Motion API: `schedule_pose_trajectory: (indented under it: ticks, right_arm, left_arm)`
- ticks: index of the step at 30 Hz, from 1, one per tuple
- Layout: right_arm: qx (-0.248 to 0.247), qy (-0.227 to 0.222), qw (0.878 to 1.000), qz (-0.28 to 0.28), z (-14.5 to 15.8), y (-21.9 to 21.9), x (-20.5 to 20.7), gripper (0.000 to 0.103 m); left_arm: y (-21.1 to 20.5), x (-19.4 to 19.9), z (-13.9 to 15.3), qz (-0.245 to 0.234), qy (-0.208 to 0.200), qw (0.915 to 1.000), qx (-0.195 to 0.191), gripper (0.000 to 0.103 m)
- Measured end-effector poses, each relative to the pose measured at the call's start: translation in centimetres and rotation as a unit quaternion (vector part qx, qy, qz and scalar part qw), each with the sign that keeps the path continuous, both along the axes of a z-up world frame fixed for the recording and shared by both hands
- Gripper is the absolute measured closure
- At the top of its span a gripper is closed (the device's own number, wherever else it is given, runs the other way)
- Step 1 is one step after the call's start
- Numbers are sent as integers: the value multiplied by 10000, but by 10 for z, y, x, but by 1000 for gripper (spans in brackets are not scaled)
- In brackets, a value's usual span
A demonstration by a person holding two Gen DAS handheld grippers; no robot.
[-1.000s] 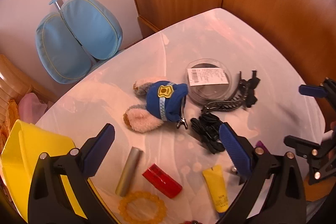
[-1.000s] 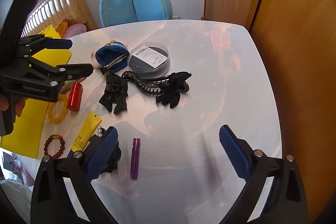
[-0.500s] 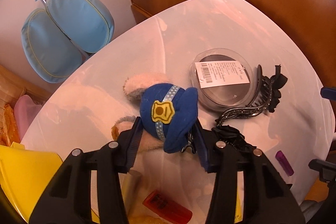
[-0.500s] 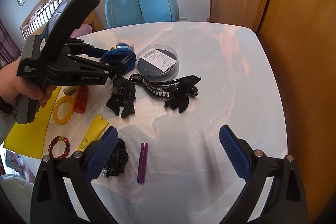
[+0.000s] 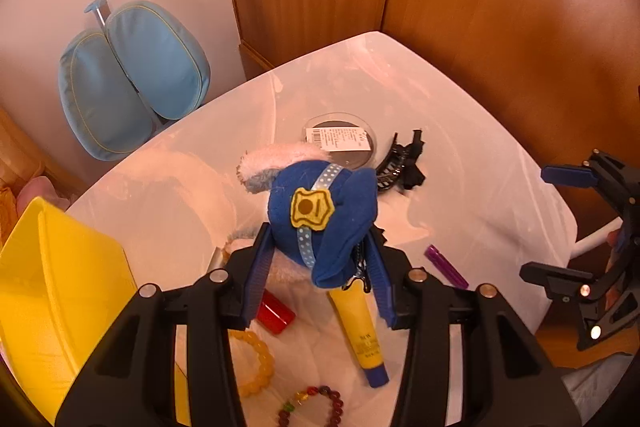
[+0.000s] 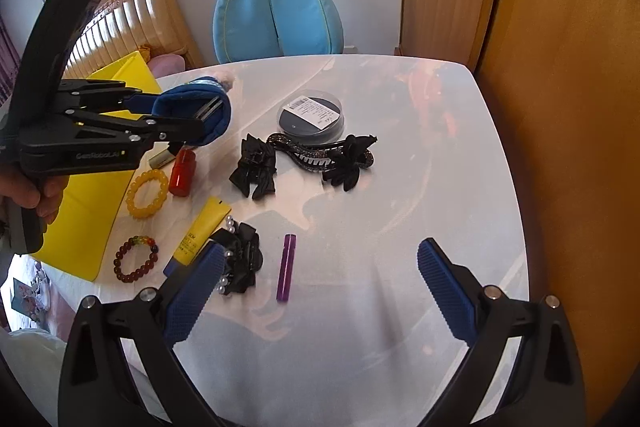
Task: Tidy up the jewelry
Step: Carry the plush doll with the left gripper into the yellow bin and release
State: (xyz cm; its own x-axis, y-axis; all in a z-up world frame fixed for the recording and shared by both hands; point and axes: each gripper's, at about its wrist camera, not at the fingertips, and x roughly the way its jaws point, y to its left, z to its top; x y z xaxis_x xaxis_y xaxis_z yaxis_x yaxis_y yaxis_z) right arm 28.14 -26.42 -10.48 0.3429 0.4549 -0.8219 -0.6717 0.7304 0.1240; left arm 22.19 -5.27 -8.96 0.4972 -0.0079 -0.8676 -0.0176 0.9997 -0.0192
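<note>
My left gripper point(image 5: 318, 239) is shut on a blue plush cap with fluffy ears point(image 5: 320, 211) and holds it above the white table point(image 6: 400, 187). From the right wrist view, the left gripper point(image 6: 192, 119) and the plush point(image 6: 216, 107) hang over the table's left side, next to a yellow box point(image 6: 92, 203). An amber bracelet point(image 6: 147, 193) and a dark bead bracelet point(image 6: 136, 259) lie by the box. My right gripper point(image 6: 320, 255) stands open over the near table, nothing between its fingers.
On the table lie a red tube point(image 6: 182, 171), a yellow tube point(image 6: 200, 231), a purple tube point(image 6: 287, 267), black bow clips point(image 6: 256, 167), a pearl-trimmed black clip point(image 6: 240, 263), a rhinestone claw clip point(image 6: 320, 157) and a round clear case point(image 6: 311, 117). Wooden panels stand on the right, a blue chair point(image 6: 276, 15) behind.
My left gripper went from open to shut around the blue plush, then lifted it off the table toward the left. The right gripper drew back and rose a little, still open.
</note>
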Motion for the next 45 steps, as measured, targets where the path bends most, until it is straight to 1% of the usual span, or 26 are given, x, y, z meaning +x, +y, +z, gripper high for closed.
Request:
schedule_pose_trajectory:
  ticks: [3, 6, 9, 13, 15, 18, 21, 24, 26, 28, 30, 34, 36, 39, 42, 45]
  right_arm:
    - [80, -148, 9998, 60, 12, -9, -17, 5]
    - [183, -282, 9993, 187, 24, -15, -36, 5]
    - [339, -332, 9981, 391, 34, -15, -54, 5]
    - [571, -300, 9954, 708, 43, 2, -75, 5]
    - [643, -329, 9933, 902, 49, 15, -85, 5]
    - [740, -446, 9885, 1240, 59, 36, -101, 5]
    - [853, -549, 9827, 1553, 69, 62, -112, 5]
    - [1015, -558, 9760, 1844, 78, 97, -120, 5]
    - [1027, -461, 9743, 1952, 80, 124, -122, 5]
    - [1102, -320, 9694, 2169, 80, 153, -121, 5]
    - [1058, -291, 9658, 2347, 80, 181, -118, 5]
    - [954, -184, 9610, 2588, 79, 230, -109, 5]
    - [876, -148, 9593, 2680, 77, 252, -105, 5]
    - [744, -112, 9569, 2805, 72, 277, -101, 5]
    - [597, -99, 9543, 2927, 66, 291, -100, 5]
    - [480, -49, 9529, 2995, 61, 297, -101, 5]
  left_arm:
    - [-9, -26, 17, 176, -225, 9996, -81, 57]
    - [-13, -56, 35, 396, -454, 9982, -25, 57]
    - [-9, -92, 56, 759, -695, 9947, 29, 57]
    - [9, -141, 81, 1269, -855, 9879, 239, 57]
    - [24, -160, 85, 1503, -849, 9841, 420, 57]
    - [55, -184, 85, 1885, -807, 9776, 466, 57]
    - [87, -198, 78, 2125, -777, 9730, 446, 57]
    - [119, -204, 67, 2188, -692, 9726, 361, 57]
    - [142, -204, 55, 2296, -513, 9717, 222, 57]
    - [161, -205, 44, 2299, -419, 9722, 147, 57]
    - [178, -200, 28, 2261, -154, 9739, 106, 57]
    - [208, -181, 3, 2092, 220, 9776, 115, 57]
    - [222, -169, -7, 2043, 384, 9782, 33, 57]
    - [238, -152, -27, 2055, 725, 9760, -4, 57]
    - [246, -142, -45, 2097, 982, 9728, -25, 56]
    - [249, -140, -52, 2120, 1034, 9717, -123, 55]
